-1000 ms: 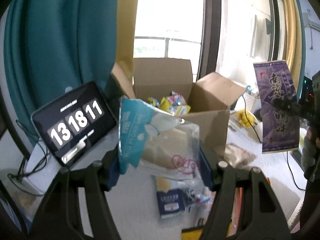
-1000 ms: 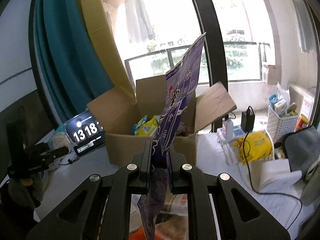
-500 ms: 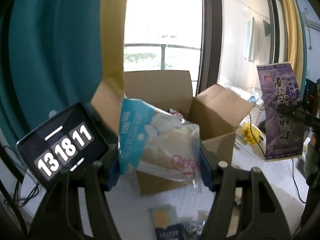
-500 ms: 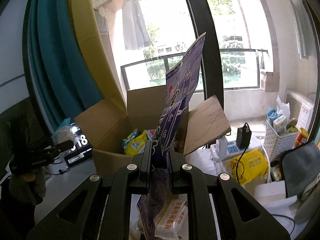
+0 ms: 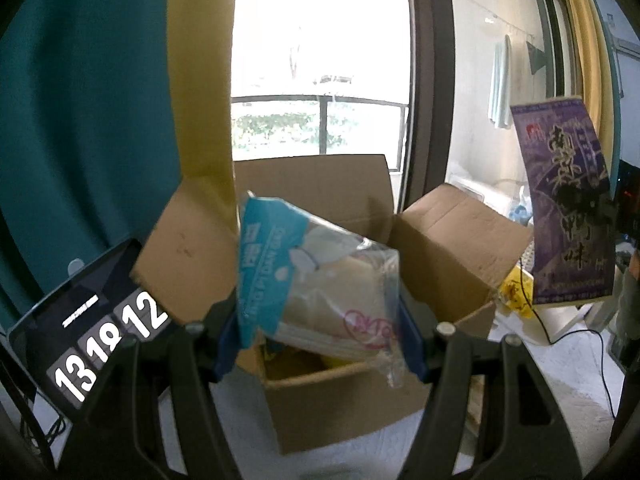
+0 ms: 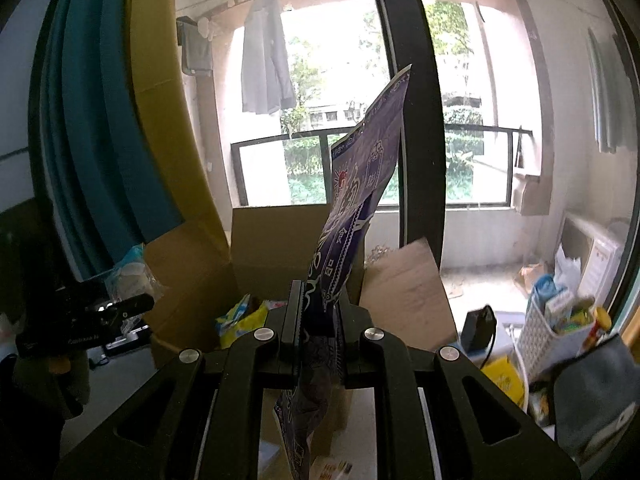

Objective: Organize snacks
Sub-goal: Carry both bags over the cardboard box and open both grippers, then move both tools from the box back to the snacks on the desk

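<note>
Curtain fabric (image 5: pixel 80 128) in teal fills the upper left of the left wrist view, and below it, at the lower left, a tablet (image 5: pixel 76 328) leans on the table showing white clock digits. Right of the tablet, in the centre of the frame, the left gripper (image 5: pixel 320 312) has its jaws clamped on a clear bread packet (image 5: pixel 316 280) with a light blue printed end; the packet sits tilted between the blue pads and hangs in front of the open cardboard box (image 5: pixel 352 400), whose four flaps stand up or splay outward. Some yellow wrapping shows inside the box under the packet. At the right edge of that frame a purple snack bag (image 5: pixel 564 208) with dark characters is held up in the air, well apart from the bread packet. In the right wrist view, the left gripper appears small at the left edge beside the box's left flap. In the centre of the frame the right gripper (image 6: pixel 318 316) has its jaws nearly together, pinching the purple snack bag, which rises upright and slightly twisted above the box; yellow and blue snack packs (image 6: pixel 244 320) lie inside it. At the right of the frame a white slotted basket (image 6: pixel 536 332) holds small items on the table.
</note>
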A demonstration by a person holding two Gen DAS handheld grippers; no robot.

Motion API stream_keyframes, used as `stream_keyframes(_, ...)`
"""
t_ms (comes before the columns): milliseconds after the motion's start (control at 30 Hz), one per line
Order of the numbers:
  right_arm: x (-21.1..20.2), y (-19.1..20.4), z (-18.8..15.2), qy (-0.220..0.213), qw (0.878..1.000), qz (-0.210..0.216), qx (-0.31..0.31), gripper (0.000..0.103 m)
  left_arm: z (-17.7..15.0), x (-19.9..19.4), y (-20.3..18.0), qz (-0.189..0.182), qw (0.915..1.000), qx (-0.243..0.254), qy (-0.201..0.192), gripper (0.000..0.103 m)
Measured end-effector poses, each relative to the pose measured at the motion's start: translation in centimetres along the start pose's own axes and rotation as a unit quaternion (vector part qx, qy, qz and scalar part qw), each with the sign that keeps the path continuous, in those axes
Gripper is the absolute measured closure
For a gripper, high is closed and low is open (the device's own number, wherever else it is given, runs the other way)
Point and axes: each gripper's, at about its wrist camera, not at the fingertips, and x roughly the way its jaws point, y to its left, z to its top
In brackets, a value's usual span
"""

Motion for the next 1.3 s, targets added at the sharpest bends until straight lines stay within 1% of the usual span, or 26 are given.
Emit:
stream_keyframes(233, 4.1, 0.0, 1.2, -0.003, 1.0, -0.015, -0.014, 0.089, 0.3, 3.6, -0.2, 0.0, 0.9997, 0.01, 0.02, 0.035)
stream_keyframes(367, 6.6, 0.3, 1.3, 0.007, 0.999, -0.027, -0.023, 0.089, -0.1, 5.3, -0.1, 0.005, 0.9992, 0.01, 0.039, 0.033)
stream_keyframes(467, 8.7, 0.2, 1.1, 0.024, 0.999, -0.036, -0.026, 0.089, -0.2, 5.9, -0.3, 0.013, 0.9989, 0.012, 0.043, 0.029)
stream_keyframes(533, 9.7, 0.2, 0.9, 0.032, 0.998, -0.044, -0.029, 0.089, -0.1, 6.2, -0.7, 0.007, 0.9986, 0.024, 0.047, 0.02)
stream_keyframes(600, 10.4, 0.1, 0.8, 0.039, 0.997, -0.052, -0.03, 0.089, -0.1, 6.1, -0.9, 0.005, 0.9988, 0.024, 0.043, 0.015)
stream_keyframes(733, 11.9, 0.1, 0.4, 0.057, 0.996, -0.06, -0.033, 0.089, 0.0, 5.9, -0.6, 0.003, 0.999, 0.019, 0.041, 0.013)
stream_keyframes(833, 12.2, 0.3, 0.1, 0.067, 0.995, -0.062, -0.041, 0.088, 0.2, 5.5, -0.1, 0.001, 0.9993, 0.005, 0.036, 0.012)
stream_keyframes(867, 12.4, 0.4, 0.0, 0.069, 0.995, -0.065, -0.041, 0.082, 0.2, 5.4, -0.2, 0.001, 0.9994, 0.004, 0.035, 0.012)
stream_keyframes(900, 12.4, 0.4, -0.1, 0.069, 0.994, -0.068, -0.041, 0.071, 0.3, 5.1, -0.1, 0.003, 0.9994, 0.002, 0.034, 0.012)
stream_keyframes(933, 12.3, 0.5, -0.2, 0.07, 0.994, -0.07, -0.041, 0.068, 0.4, 5.4, -0.2, 0.004, 0.9994, 0.001, 0.034, 0.01)
stream_keyframes(1033, 11.9, 0.7, -0.2, 0.071, 0.994, -0.068, -0.044, 0.067, 0.5, 5.0, -0.1, 0.009, 0.9995, -0.005, 0.03, 0.004)
stream_keyframes(1167, 10.7, 1.3, 0.1, 0.07, 0.994, -0.066, -0.048, 0.067, 0.7, 4.5, 0.4, 0.009, 0.9995, -0.016, 0.026, 0.004)
stream_keyframes(1300, 9.5, 1.7, -0.1, 0.07, 0.994, -0.062, -0.051, 0.067, 1.0, 3.1, 0.3, 0.003, 0.9997, -0.018, 0.017, 0.004)
